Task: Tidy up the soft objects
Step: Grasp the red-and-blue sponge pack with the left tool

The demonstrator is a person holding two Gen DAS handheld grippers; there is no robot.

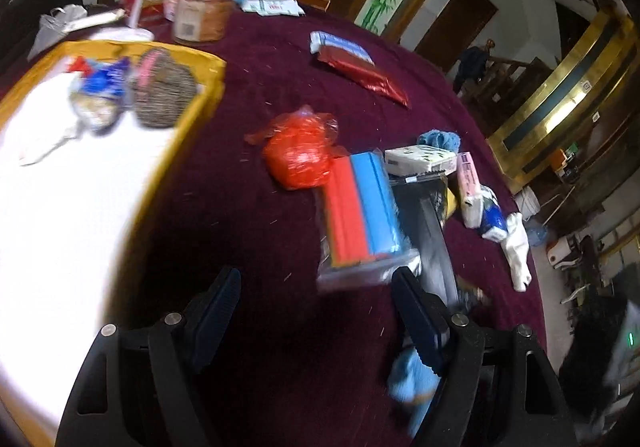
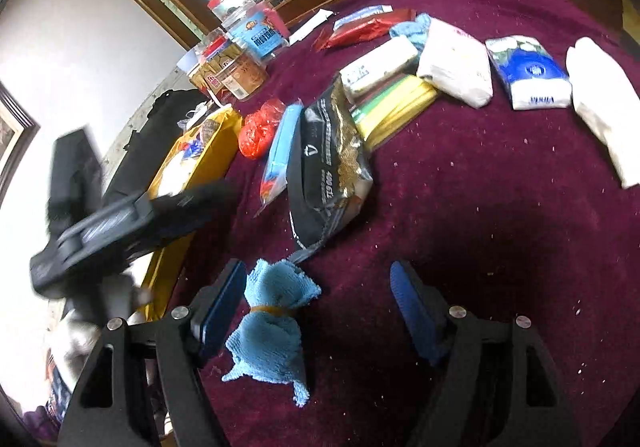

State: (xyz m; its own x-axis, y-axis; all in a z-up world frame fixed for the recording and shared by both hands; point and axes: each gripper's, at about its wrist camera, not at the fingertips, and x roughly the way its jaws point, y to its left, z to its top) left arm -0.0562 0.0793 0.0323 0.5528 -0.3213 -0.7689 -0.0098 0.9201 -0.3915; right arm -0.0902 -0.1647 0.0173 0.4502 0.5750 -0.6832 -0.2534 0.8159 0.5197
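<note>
A light blue cloth (image 2: 268,327), tied in the middle with a yellow band, lies on the maroon tablecloth between the fingers of my right gripper (image 2: 318,307). It rests close against the left pad and well apart from the right one; the gripper is open. My left gripper (image 1: 318,311) is open over bare tablecloth, with nothing between its fingers; the blue cloth (image 1: 412,379) shows behind its right finger. A yellow tray (image 1: 212,67) lined in white holds a striped plush (image 1: 164,91) and a blue-printed bag (image 1: 100,95). In the right wrist view the left gripper (image 2: 100,215) is a dark blur beside the tray (image 2: 216,135).
On the cloth lie a red plastic bag (image 1: 298,151), a red and blue sponge pack (image 1: 360,215), a black and gold pouch (image 2: 328,175), tissue packs (image 2: 528,71), white socks (image 2: 604,103) and a red foil pack (image 1: 360,75). Jars (image 2: 236,67) stand at the back.
</note>
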